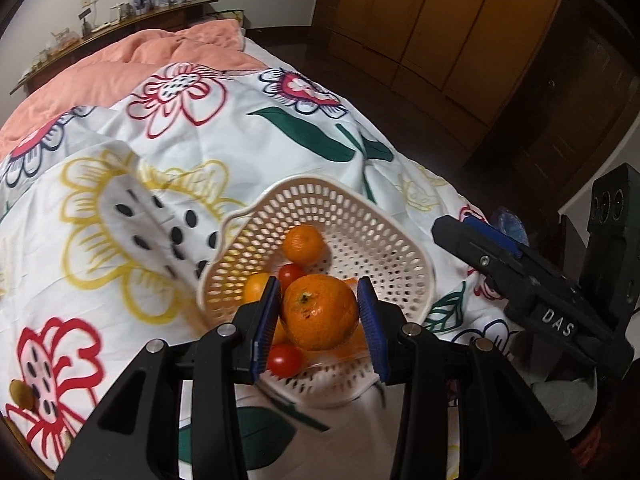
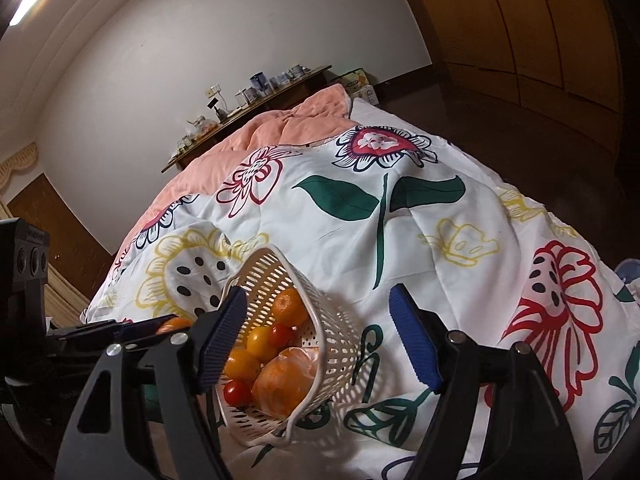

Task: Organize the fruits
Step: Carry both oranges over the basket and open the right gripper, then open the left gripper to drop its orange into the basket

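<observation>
I'm looking at a bed [image 1: 240, 128] covered with a white floral quilt [image 2: 460, 280], printed with red, yellow and navy flowers and green leaves. At its twelve o'clock end a peach blanket [image 1: 132, 64] lies bunched across it. Sitting directly on the quilt, toward six o'clock, is a perforated white basket [image 1: 360, 216], and it holds oranges and small tomatoes.

The only lettering that can be read is "DAS", in pale capitals on the black body of the right gripper [image 1: 496, 240] as the left wrist view shows it; faint marks on the dark block at the right wrist view's left edge are too blurred to read
</observation>
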Demonstrator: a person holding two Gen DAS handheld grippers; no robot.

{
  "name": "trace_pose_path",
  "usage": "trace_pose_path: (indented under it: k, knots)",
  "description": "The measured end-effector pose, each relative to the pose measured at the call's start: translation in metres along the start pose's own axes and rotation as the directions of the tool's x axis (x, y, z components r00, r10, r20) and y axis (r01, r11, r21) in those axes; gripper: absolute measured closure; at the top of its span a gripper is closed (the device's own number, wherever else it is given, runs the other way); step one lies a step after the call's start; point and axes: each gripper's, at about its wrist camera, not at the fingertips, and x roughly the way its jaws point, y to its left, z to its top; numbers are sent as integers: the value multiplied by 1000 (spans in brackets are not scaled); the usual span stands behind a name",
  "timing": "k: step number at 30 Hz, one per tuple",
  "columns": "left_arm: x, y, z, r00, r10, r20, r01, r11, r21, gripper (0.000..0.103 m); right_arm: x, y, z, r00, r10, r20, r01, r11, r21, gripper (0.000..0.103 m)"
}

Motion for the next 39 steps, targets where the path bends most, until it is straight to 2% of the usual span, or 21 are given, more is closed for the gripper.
trace_pose_path:
  k: [6,8,10,12,15,19,22,25,30,39]
  knots:
    - [1,-15,4,999,-28,17,27,999,26,60,-3,-6,0,1000,-5,11,5,1000,28,28]
    - [0,-12,3,1000,-17,20,17,1000,14,42,-4,-7,0,1000,-7,13,7,999,34,27]
    - [-3,-5,3,1000,1,27,-1,1000,-11,36,-5,-6,-1,1000,-9,17,8,999,34,22]
    - [-6,3,4,999,30,33,-29,999,-29,34,-6,-4,-1,1000,-11,25,10,999,32,16]
    - [-13,12,2,993,98,60,-96,995,-34,23,-5,0,-3,1000,-11,24,10,1000,20,12]
    - [-24,13,-1,975,189,119,-189,982,-11,15,-2,8,-5,1000,-19,6,19,1000,-8,9]
    - [-30,14,-3,963,229,145,-231,973,0,4,0,12,-6,1000,-27,-6,27,999,-18,7]
    - [-34,17,-4,950,271,157,-273,962,-8,3,0,16,-7,999,-38,-10,37,999,-31,6]
    - [-40,28,-7,943,292,159,-289,956,-44,3,-4,29,-9,999,-42,-9,42,997,-66,5]
    - [-54,46,-17,923,346,171,-336,938,-85,3,-5,81,-27,997,39,-74,-53,978,-203,5]
